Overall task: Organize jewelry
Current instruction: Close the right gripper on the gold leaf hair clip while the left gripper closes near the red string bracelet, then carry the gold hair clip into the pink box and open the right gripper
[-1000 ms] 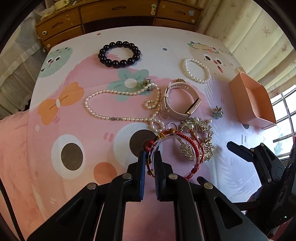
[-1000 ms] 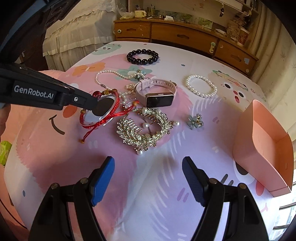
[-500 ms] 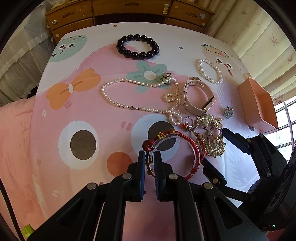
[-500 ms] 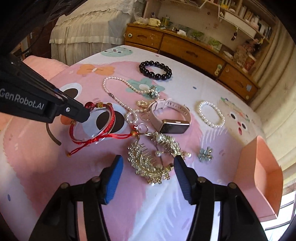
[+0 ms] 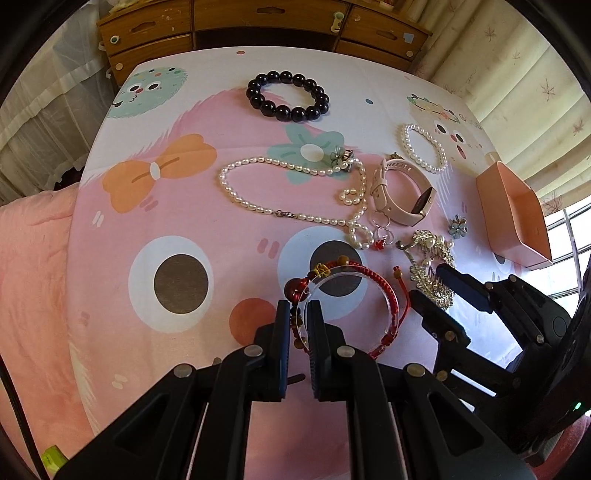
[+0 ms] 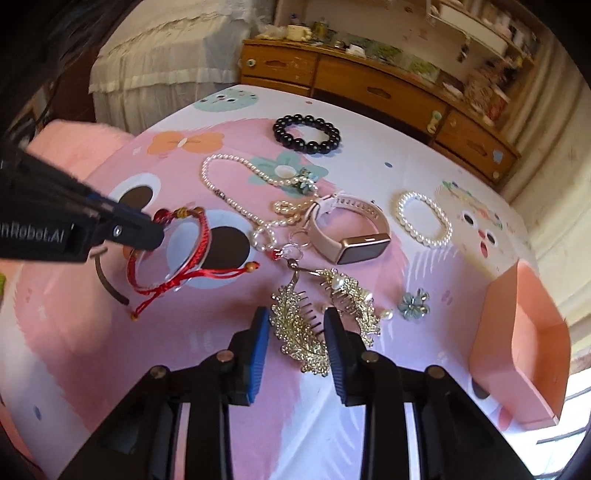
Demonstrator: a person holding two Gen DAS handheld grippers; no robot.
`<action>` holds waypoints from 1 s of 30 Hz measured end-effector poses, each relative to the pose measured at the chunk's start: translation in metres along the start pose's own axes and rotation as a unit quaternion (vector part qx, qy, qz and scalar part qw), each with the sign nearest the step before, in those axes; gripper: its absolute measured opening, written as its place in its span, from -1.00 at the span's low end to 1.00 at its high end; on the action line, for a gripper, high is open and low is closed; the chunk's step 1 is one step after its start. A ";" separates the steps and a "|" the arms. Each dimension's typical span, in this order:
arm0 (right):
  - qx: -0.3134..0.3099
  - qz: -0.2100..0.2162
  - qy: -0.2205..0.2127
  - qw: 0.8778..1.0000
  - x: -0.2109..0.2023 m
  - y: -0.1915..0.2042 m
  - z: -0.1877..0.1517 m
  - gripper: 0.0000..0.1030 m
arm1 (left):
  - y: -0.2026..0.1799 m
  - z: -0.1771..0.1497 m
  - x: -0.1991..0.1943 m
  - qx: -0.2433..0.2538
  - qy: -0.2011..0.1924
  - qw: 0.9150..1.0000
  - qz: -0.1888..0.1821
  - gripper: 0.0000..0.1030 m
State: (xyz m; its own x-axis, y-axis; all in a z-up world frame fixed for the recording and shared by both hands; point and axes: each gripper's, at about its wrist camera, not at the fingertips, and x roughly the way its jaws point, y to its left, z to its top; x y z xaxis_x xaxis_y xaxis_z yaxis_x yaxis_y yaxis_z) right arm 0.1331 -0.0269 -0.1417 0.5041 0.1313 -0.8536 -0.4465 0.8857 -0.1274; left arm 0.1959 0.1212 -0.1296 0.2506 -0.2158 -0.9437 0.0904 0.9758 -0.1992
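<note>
Left tool pinches the red braided-cord bangle with its clear ring; right tool, half-wide, straddles the glittery gold leaf-shaped comb, perhaps touching; "Robot.AI" is legible.

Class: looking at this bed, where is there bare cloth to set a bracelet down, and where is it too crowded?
Free: the near-left cloth around the orange bow and left printed eye, left of the pearl necklace. Also the strip between the black bracelet and the dresser. Crowded: from watch to gold comb, beside the tray.
</note>
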 end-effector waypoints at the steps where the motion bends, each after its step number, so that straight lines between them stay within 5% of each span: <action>1: 0.014 0.005 0.001 1.000 -0.001 -0.002 0.000 -0.42 | 0.001 0.000 -0.001 -0.002 -0.001 1.000 -0.001 -0.87; 13: 0.128 0.035 -0.004 0.991 -0.021 -0.012 -0.005 -0.42 | 0.013 -0.007 -0.014 -0.003 -0.014 1.000 -0.025 -0.87; 30: 0.183 0.049 -0.015 0.982 -0.044 -0.007 -0.017 -0.42 | 0.008 -0.015 -0.033 -0.005 -0.033 0.998 -0.051 -0.87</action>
State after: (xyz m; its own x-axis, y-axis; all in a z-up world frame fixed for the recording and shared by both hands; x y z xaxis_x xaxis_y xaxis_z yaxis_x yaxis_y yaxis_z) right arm 0.1019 -0.0459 -0.1121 0.4961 0.2327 -0.8365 -0.2006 0.9681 0.1503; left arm 0.1734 0.1368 -0.1038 0.3032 -0.3148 -0.8994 0.1087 0.9491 -0.2955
